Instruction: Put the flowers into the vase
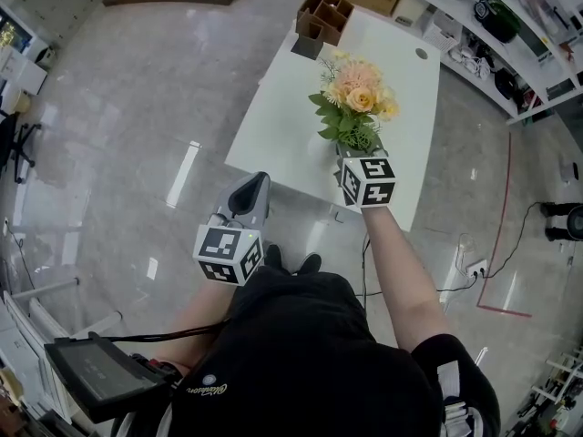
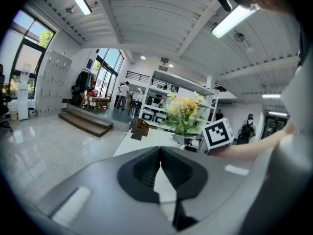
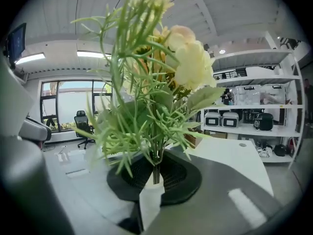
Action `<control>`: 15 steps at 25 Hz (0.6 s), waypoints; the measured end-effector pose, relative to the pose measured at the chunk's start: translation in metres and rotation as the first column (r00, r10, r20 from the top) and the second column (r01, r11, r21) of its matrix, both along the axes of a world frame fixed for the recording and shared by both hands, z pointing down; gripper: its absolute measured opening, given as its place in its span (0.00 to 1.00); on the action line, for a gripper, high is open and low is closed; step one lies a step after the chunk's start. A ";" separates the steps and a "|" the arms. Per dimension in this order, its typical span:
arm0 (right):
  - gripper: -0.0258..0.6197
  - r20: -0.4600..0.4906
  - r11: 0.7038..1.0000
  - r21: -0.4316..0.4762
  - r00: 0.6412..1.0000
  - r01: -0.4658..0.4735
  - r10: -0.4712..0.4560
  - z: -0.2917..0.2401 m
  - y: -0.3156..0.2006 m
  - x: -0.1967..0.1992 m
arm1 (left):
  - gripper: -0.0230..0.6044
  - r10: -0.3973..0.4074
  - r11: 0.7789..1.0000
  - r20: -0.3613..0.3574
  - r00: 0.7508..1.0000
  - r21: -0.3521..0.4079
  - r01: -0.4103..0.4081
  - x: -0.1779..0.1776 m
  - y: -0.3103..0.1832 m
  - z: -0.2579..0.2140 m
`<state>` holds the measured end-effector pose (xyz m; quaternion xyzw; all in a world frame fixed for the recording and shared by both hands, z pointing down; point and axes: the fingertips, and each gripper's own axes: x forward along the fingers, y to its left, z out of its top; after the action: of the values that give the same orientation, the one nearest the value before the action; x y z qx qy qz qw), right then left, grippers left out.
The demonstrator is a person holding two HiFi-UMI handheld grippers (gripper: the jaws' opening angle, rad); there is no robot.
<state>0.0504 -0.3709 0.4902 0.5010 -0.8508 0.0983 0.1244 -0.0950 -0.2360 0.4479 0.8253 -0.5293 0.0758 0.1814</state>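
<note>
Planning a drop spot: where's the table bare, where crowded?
Bare: the table left side, from the brown organizer to the near edge, and the far right corner around the cable hole. Crowded: near right, where the flowers sit in the right hand-held gripper.

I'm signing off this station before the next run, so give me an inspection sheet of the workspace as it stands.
Surface: white table, mostly bare.
Job's things: flowers upright in the right gripper, above the table's near part; no vase seen.
Clutter: brown divided box at the table's far end.
Grippers: left gripper shut, empty; right gripper shut on the flower stems.
Cables: power strip and black lead on the floor, right of the table.
Surroundings: glossy floor, shelves along the right.
</note>
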 end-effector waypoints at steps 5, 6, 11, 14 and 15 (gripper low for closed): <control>0.09 -0.052 1.000 0.007 0.999 0.014 -0.014 0.002 -0.001 0.001 | 0.05 0.005 1.000 0.001 1.000 -0.003 -0.005 0.003 -0.001 0.001; 0.09 -0.058 1.000 0.008 0.998 0.016 -0.015 0.002 -0.001 0.001 | 0.05 0.006 1.000 0.003 1.000 -0.002 -0.006 0.003 -0.001 0.001; 0.09 -0.097 1.000 0.009 0.995 0.027 -0.026 0.004 0.000 0.000 | 0.05 0.005 1.000 -0.005 1.000 -0.001 -0.005 0.002 -0.001 0.001; 0.09 -0.098 1.000 0.005 0.995 0.029 -0.028 0.006 0.001 0.003 | 0.05 0.010 1.000 -0.006 1.000 -0.002 -0.010 0.006 0.002 0.002; 0.09 -0.098 1.000 0.004 0.995 0.029 -0.029 0.006 0.000 0.004 | 0.05 0.011 1.000 -0.006 1.000 -0.002 -0.011 0.006 0.001 0.002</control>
<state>0.0543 -0.3709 0.4960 0.4930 -0.8512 0.0695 0.1662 -0.0886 -0.2346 0.4503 0.8282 -0.5243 0.0750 0.1834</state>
